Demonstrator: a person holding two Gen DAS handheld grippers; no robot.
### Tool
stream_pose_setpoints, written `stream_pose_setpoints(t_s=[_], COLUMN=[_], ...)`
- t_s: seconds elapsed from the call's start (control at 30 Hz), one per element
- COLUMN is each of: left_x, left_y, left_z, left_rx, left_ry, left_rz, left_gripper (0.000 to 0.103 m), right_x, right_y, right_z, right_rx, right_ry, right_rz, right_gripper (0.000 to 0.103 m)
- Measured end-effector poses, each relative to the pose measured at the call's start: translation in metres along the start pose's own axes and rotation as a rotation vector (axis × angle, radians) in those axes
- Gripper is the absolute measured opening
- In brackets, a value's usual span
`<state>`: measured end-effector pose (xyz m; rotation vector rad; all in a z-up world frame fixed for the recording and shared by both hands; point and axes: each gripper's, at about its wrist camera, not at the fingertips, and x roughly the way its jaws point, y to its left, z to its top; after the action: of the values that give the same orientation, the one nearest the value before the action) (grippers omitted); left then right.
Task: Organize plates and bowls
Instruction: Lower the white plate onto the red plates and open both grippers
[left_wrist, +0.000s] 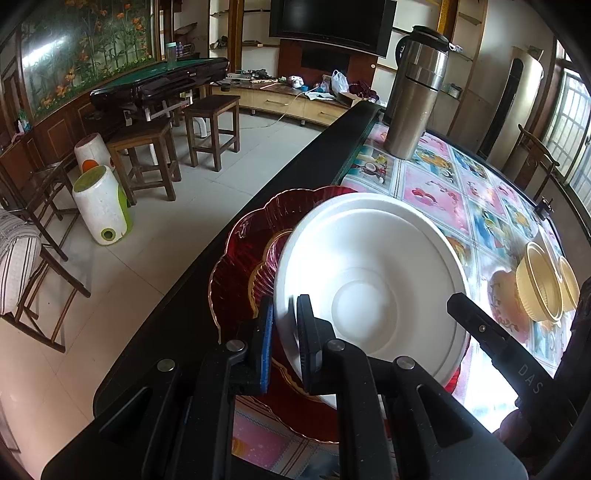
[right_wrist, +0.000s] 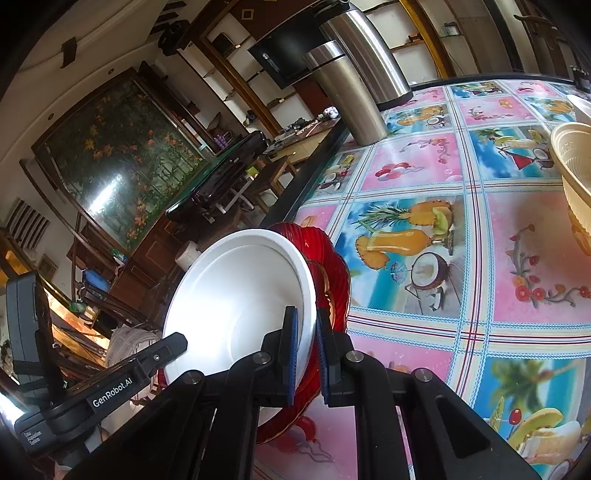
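A white bowl sits tilted over a red scalloped plate near the table's left edge. My left gripper is shut on the bowl's near left rim. My right gripper is shut on the opposite rim of the same white bowl, with the red plate just behind it. The right gripper's finger shows at the bowl's right side in the left wrist view. The left gripper's finger shows at the left in the right wrist view.
Cream bowls stand on the right of the table, which has a colourful fruit-print cloth. A steel thermos jug stands at the far table edge. Wooden stools and a white bin stand on the floor to the left.
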<state>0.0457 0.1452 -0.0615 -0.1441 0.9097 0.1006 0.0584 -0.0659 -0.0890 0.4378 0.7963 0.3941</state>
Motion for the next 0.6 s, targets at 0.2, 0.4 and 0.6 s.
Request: stream_pose_setpoints(t_s=[0.2,0.4,0.6], left_x=[-0.003,-0.009,-0.018], left_y=[-0.002,0.001,0.001], left_z=[-0.002,-0.002,-0.003], left_rx=[0.014,0.016,0.019], left_ry=[-0.027,-0.058,-0.086], left_rz=[0.044,0.085,0.131], left_gripper=[0.010,0.010,0.010], right_x=[0.001,-0.001,-0.007], right_y=[0.002,0.005,0.005], right_z=[0.000,-0.001,0.000], right_rx=[-0.027,-0.048,-0.056], right_ry=[-0.009,-0.020,-0.046], right_rz=[-0.017,-0.026,-0.031], right_gripper=[0.014,0.020,0.025])
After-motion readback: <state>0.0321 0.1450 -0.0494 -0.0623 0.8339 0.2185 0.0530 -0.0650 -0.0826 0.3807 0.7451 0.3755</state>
